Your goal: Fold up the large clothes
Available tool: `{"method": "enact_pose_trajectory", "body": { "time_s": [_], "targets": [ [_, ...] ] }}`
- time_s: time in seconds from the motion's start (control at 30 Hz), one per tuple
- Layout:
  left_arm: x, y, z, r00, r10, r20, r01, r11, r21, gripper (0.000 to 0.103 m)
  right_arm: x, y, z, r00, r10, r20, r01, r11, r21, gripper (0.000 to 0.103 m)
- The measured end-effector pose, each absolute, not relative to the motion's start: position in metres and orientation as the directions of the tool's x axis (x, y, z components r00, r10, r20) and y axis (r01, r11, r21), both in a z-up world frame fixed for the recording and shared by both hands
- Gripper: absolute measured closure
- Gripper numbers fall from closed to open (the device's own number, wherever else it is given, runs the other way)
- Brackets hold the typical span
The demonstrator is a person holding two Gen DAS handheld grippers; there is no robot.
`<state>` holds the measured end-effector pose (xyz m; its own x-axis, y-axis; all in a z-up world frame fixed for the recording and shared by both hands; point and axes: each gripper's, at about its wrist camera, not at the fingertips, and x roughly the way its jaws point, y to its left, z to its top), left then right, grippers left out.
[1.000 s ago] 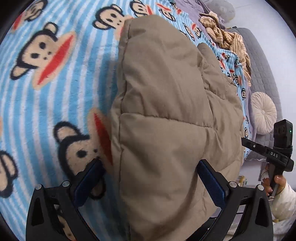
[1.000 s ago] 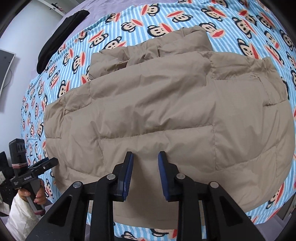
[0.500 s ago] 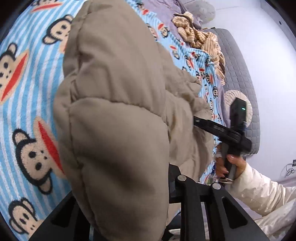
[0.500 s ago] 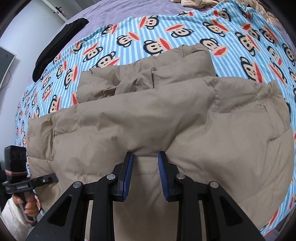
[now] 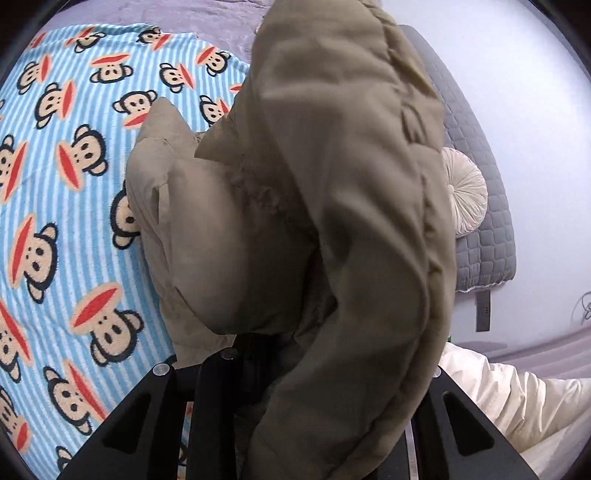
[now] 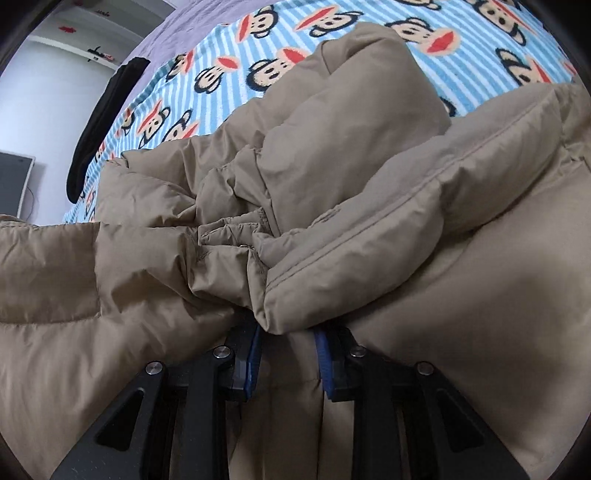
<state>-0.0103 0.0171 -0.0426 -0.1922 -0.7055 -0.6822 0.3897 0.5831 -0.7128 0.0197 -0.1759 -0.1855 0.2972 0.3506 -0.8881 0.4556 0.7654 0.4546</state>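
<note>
A blue striped monkey-print blanket (image 5: 55, 229) covers the bed, a grey quilted headboard (image 5: 484, 229) beyond. The tan puffer jacket (image 6: 369, 229) lies bunched across the blanket — one end is lifted, hanging from the left gripper (image 5: 266, 369), jaws clamped on it; the right gripper (image 6: 288, 354) pinches its folded edge.

A bed (image 5: 229, 22) carries a monkey-print blanket (image 5: 66, 206) (blue-striped), with the tan puffer jacket (image 6: 369, 155) lying on it.

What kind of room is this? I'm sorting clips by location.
Most likely a bedroom: a blue striped monkey-print blanket spread over a bed, a grey quilted padded headboard with a round cream pleated cushion against it.
</note>
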Motion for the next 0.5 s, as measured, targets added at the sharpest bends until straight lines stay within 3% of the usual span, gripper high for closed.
{"method": "enact_pose_trajectory", "body": {
  "time_s": [0.2,0.37,0.5],
  "targets": [
    [-0.024,-0.024,-0.031,-0.232,-0.644,-0.73,0.467,0.584,-0.664,0.074,0.008,-0.194,-0.172,0.305,0.431,-0.849,0.476,0.704,0.528,0.072],
    [-0.026,-0.079,-0.043,-0.332,-0.658,-0.676,0.443,0.523,-0.728,0.031,-0.051,-0.227,-0.14,0.395,0.43,-0.812,0.513,0.631,0.583,0.071],
    [-0.022,-0.126,-0.072,-0.451,-0.658,-0.603,0.381,0.469,-0.797,0.031,-0.106,-0.255,-0.124,0.437,0.391,-0.81,0.56,0.587,0.585,0.064]
  ]
}}
